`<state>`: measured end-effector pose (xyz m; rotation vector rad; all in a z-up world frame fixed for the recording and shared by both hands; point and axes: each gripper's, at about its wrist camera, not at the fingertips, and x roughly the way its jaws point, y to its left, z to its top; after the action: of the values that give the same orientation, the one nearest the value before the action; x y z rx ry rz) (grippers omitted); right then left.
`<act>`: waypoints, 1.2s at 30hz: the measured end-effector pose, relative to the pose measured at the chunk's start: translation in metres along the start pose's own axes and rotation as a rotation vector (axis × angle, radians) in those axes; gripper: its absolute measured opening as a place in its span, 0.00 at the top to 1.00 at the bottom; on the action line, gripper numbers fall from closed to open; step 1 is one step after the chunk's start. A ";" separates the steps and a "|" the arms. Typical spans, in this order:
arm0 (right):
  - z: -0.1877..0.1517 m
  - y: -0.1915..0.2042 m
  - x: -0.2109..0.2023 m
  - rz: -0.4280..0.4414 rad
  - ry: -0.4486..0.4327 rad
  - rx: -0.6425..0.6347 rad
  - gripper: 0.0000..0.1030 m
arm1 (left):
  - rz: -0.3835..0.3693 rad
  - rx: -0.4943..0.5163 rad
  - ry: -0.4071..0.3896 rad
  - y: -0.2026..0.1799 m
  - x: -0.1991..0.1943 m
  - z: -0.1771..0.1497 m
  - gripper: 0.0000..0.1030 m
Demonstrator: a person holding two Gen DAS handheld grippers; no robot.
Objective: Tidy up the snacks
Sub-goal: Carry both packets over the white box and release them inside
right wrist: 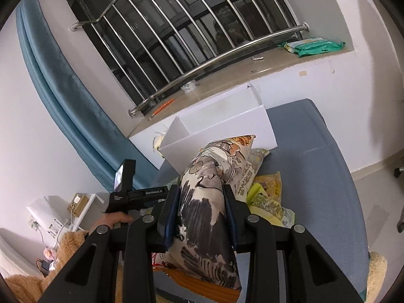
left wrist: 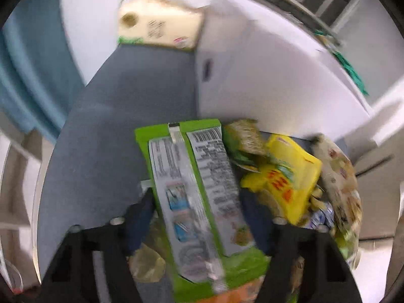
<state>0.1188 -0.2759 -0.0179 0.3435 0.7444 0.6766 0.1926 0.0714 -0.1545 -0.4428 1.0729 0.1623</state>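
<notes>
Left wrist view, blurred: left gripper (left wrist: 202,217) fingers half open astride the green snack pack (left wrist: 199,202) at lower centre of the pile; pads not clearly pressing. Best to settle before squeezing

Right wrist view: right gripper (right wrist: 202,217) clamps the grey-patterned bag (right wrist: 202,209); only here the white box (right wrist: 222,128) shows open, upper centre

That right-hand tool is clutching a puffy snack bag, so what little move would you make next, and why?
Probably carry the patterned snack bag forward and over the white box. The right gripper already pinches it firmly between both fingers, lifted above the pile of snacks, and the box stands open just behind, on the grey surface.
</notes>
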 end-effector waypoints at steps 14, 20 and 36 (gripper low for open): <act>0.010 0.016 0.011 -0.008 0.006 -0.053 0.65 | -0.153 0.201 -0.324 -0.024 -0.120 -0.009 0.42; 0.061 0.038 0.045 -0.030 -0.008 -0.203 0.99 | -0.185 0.244 -0.371 -0.047 -0.133 0.043 0.42; 0.052 -0.007 0.062 -0.261 0.137 -0.097 0.03 | -0.169 0.258 -0.294 -0.055 -0.083 0.098 0.42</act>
<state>0.1924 -0.2423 -0.0163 0.1085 0.8661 0.4899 0.2513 0.0699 -0.0280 -0.2646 0.7510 -0.0602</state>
